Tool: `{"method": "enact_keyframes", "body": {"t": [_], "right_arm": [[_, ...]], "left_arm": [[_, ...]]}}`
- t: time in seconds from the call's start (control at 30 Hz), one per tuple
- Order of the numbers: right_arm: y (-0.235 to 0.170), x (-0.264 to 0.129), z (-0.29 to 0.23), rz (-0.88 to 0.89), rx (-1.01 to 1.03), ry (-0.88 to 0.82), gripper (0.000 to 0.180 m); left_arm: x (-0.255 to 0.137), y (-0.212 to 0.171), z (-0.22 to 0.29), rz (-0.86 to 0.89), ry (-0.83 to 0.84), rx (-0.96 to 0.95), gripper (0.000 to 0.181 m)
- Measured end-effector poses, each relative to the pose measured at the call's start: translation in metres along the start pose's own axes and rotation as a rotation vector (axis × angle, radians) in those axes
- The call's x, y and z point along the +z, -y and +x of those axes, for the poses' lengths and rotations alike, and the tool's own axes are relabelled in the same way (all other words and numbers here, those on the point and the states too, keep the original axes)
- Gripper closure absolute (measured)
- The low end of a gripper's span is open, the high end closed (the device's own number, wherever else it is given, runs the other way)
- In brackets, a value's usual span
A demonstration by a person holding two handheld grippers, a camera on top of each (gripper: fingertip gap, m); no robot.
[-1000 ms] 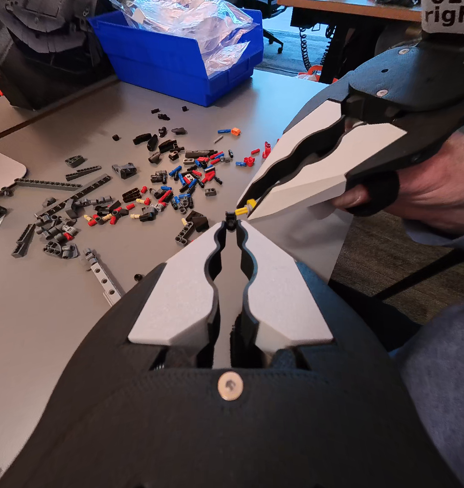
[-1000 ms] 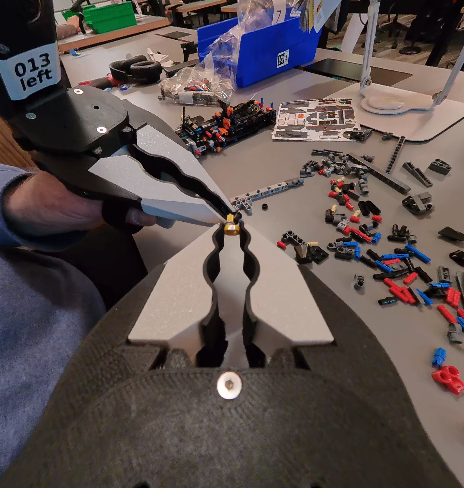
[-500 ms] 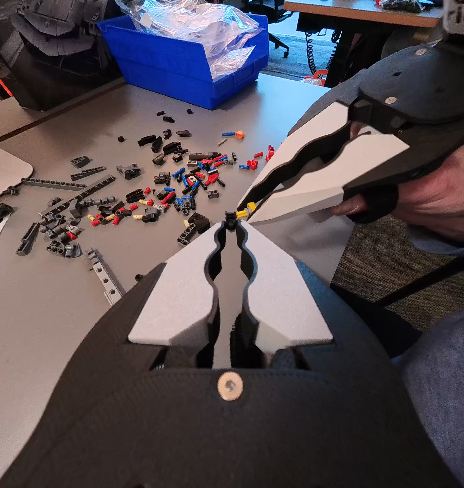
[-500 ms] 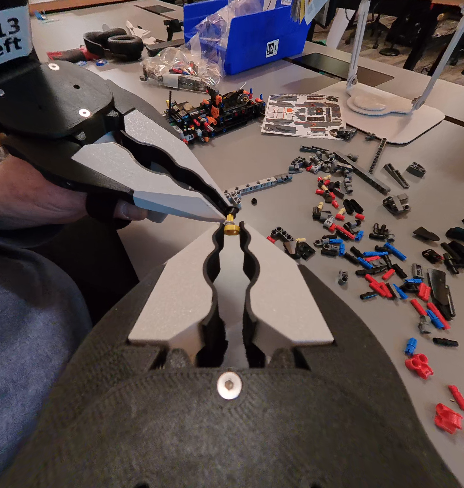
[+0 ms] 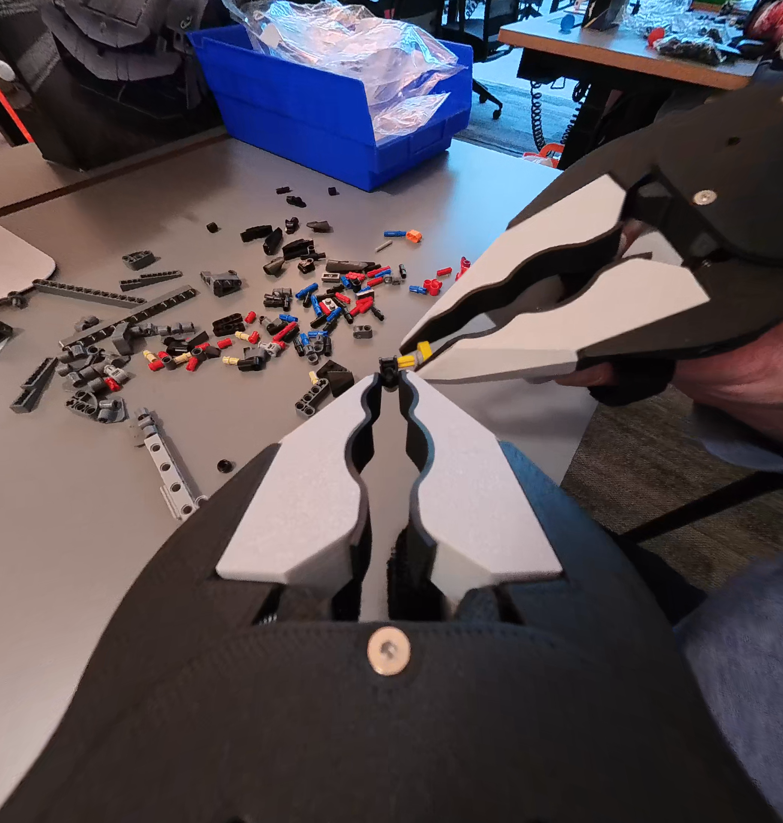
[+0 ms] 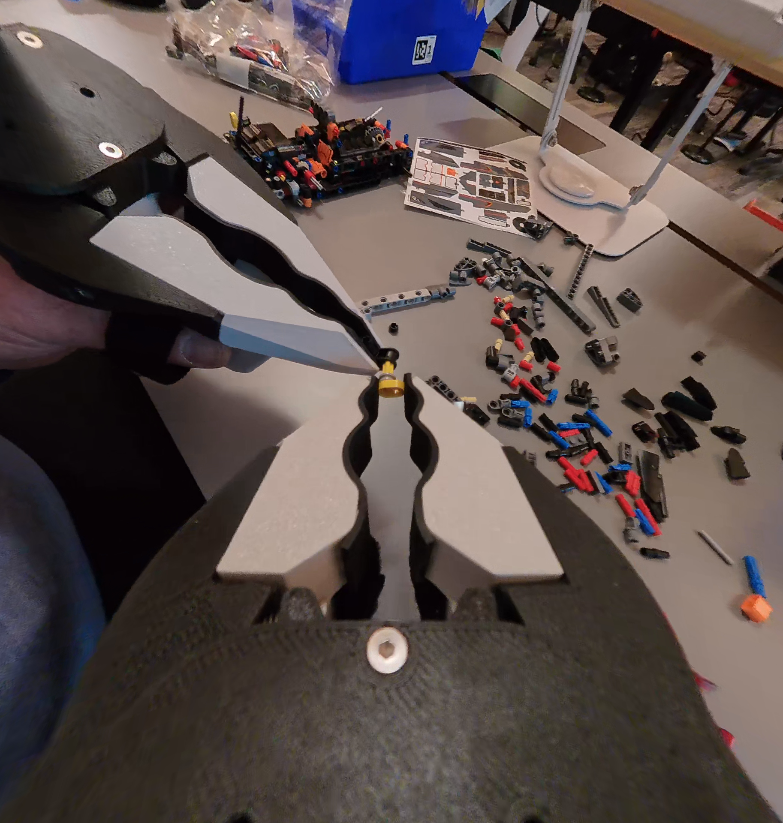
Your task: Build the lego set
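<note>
Left hand-held gripper (image 5: 389,378) pinches black connector (image 5: 387,368); right hand-held gripper (image 6: 389,386) pinches yellow pin (image 6: 389,384). Line them up, push straight.

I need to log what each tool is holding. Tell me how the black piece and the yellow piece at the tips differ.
The black piece is pinched in the left hand-held gripper; the yellow piece sits in the right hand-held gripper.

The black piece is dark and knob-like; the yellow piece is bright, with a wide ring and a narrower stem.

Both are small, held above the table, and meet tip to tip; whether they are fully joined is unclear.
</note>
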State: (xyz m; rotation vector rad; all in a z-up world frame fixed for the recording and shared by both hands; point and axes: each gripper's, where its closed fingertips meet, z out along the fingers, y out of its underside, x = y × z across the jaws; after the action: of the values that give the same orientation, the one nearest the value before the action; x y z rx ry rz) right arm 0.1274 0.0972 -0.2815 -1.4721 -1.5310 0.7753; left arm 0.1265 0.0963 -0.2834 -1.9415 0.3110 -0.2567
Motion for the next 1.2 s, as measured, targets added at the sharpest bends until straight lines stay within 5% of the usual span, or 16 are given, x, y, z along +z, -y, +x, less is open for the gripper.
{"method": "enact_keyframes", "body": {"t": [0.73, 1.2], "right_arm": [[0.009, -0.008, 0.011, -0.090, -0.263, -0.210, 0.172], [0.018, -0.012, 0.008, -0.081, -0.311, -0.245, 0.173]], "left_arm": [[0.004, 0.015, 0.002, 0.126, -0.030, -0.098, 0.175], [-0.003, 0.021, 0.003, 0.137, 0.021, 0.021, 0.175]]}}
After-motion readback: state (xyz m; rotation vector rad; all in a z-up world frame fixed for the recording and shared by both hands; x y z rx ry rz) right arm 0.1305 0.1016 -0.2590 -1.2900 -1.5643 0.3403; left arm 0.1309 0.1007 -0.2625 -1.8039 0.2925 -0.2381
